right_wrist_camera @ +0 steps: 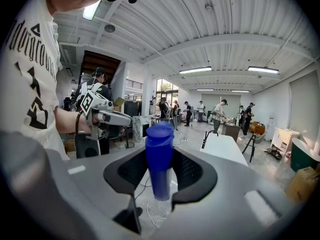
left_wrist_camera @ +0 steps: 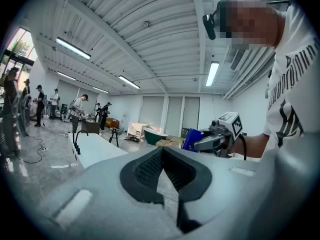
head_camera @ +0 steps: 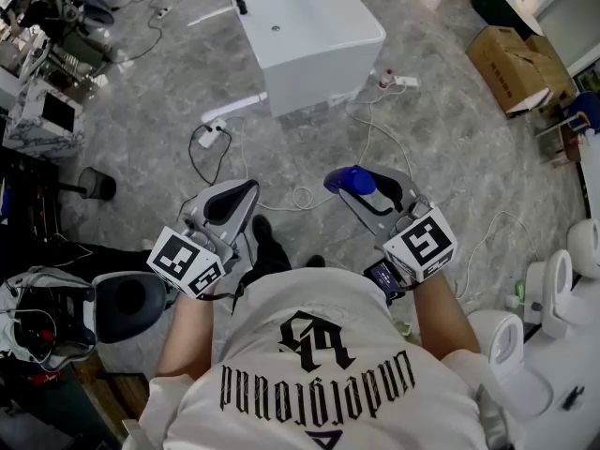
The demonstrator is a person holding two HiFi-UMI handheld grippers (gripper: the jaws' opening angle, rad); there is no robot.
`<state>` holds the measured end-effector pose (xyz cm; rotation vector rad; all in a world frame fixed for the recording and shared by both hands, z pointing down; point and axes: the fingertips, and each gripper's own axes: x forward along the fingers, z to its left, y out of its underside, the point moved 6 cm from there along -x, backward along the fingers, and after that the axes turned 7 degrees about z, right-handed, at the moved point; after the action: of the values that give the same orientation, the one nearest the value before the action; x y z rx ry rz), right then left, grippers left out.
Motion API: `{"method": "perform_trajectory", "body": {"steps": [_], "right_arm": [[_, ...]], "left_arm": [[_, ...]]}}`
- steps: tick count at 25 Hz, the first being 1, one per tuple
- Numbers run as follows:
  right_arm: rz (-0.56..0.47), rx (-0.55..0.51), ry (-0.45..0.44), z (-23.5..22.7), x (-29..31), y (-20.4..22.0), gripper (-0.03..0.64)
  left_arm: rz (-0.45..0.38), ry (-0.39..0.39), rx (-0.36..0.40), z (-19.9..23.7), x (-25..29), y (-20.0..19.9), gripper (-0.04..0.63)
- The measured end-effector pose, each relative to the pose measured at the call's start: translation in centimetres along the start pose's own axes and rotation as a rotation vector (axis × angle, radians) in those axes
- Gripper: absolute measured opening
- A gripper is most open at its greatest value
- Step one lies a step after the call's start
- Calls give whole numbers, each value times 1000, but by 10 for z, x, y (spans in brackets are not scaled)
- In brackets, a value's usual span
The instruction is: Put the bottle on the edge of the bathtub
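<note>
A blue bottle (head_camera: 350, 179) (right_wrist_camera: 159, 159) stands upright between the pads of my right gripper (head_camera: 364, 187) (right_wrist_camera: 160, 171), which is shut on it at chest height over the floor. The bottle (left_wrist_camera: 191, 139) also shows in the left gripper view, held off to the right. My left gripper (head_camera: 234, 198) (left_wrist_camera: 162, 156) is level with the right one; its pads meet at the tips and hold nothing. The white bathtub (head_camera: 323, 73) (right_wrist_camera: 226, 148) (left_wrist_camera: 97, 149) stands on the grey floor some way ahead of both grippers, with a black tap at its far end.
Cables and a power strip (head_camera: 214, 134) lie on the floor between me and the tub. Cardboard boxes (head_camera: 516, 64) sit at the far right, white toilets (head_camera: 562, 279) at the right, and a black seat (head_camera: 131, 303) at my left. People stand in the background.
</note>
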<state>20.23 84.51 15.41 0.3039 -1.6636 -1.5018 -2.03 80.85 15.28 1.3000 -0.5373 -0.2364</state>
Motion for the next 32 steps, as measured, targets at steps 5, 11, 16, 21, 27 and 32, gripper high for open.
{"method": "perform_trajectory", "body": {"steps": [5, 11, 16, 21, 27, 32], "right_arm": [[9, 14, 2, 4, 1, 3, 150], [14, 19, 7, 2, 9, -2, 152], [22, 32, 5, -9, 34, -8, 152], [27, 22, 6, -20, 88, -29, 152], [39, 28, 27, -37, 173, -67, 152], [49, 42, 61, -50, 226, -96, 152]], "left_arm": [[2, -4, -1, 2, -5, 3, 6], [14, -3, -14, 15, -5, 5, 6], [13, -15, -14, 43, -4, 6, 6], [-9, -23, -2, 96, -11, 1, 6], [-21, -9, 0, 191, -22, -13, 6], [-9, 51, 9, 250, -22, -27, 6]]}}
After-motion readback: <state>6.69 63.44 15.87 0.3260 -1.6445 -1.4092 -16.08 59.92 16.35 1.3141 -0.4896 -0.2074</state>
